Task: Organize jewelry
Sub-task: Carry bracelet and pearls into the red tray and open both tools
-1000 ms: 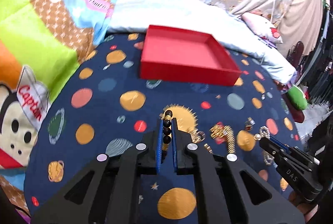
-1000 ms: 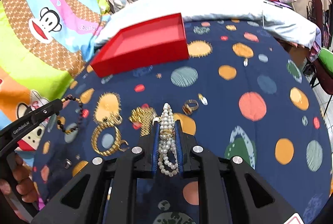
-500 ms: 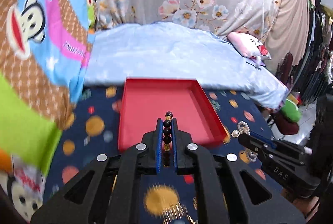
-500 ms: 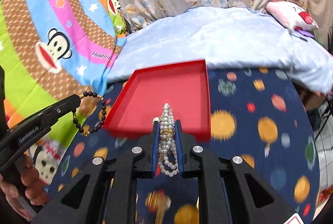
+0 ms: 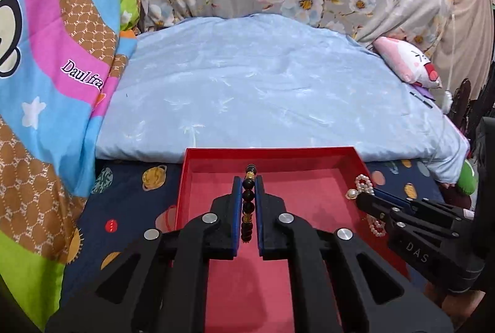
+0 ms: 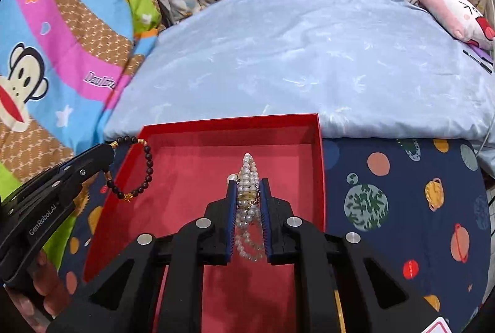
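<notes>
Legible text, by carrier:

- Right gripper, black body, seen from the left wrist view: pale capitals "DAS" on the side face.
- Left gripper, black body, seen from the right wrist view: white lettering "GenRobot.AI" along the side.
- Cartoon monkey blanket, pink band: white script outlined in dark, reading "Daul fra", cut off by a fold. In the right wrist view the same script on the blanket is blurred; only "Dau" can be made out.

No numbers, price tags or signs readable elsewhere.
</notes>
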`<act>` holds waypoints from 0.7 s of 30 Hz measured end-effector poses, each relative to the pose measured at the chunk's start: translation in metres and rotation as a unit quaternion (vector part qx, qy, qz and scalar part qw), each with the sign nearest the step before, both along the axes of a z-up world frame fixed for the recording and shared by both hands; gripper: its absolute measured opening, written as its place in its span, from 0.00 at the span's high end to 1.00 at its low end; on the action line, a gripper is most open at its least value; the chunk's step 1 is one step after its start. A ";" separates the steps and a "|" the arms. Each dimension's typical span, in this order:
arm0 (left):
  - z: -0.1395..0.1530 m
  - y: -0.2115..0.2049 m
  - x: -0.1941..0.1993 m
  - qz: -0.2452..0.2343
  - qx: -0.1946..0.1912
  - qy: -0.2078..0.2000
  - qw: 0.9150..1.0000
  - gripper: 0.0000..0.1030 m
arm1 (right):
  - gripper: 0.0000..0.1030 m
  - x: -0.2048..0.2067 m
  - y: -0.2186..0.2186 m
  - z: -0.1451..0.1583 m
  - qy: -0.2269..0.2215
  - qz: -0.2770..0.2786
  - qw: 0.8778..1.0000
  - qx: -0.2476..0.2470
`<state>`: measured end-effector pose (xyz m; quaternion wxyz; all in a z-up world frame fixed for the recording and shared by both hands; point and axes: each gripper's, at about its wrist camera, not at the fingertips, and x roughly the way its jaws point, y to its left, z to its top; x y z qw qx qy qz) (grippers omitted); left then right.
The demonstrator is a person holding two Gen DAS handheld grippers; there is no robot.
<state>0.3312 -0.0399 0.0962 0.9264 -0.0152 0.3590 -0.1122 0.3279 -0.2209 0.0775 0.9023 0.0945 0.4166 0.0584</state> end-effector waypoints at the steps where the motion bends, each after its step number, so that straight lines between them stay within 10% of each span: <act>1: -0.003 -0.001 0.005 0.001 0.001 0.003 1.000 0.93 | 0.87 0.004 -0.001 -0.003 0.002 -0.001 1.000 0.001; 4: -0.015 -0.004 0.014 0.008 0.000 0.012 1.000 0.92 | 0.86 0.012 -0.004 -0.008 0.006 -0.006 1.000 0.004; 12: -0.004 -0.003 -0.005 0.036 0.028 -0.017 0.999 0.47 | 0.72 -0.016 -0.012 0.007 -0.031 -0.026 0.999 0.015; 21: 0.017 0.027 -0.117 0.038 0.001 -0.028 0.999 0.38 | 0.62 -0.163 0.002 0.032 -0.082 -0.007 0.997 0.014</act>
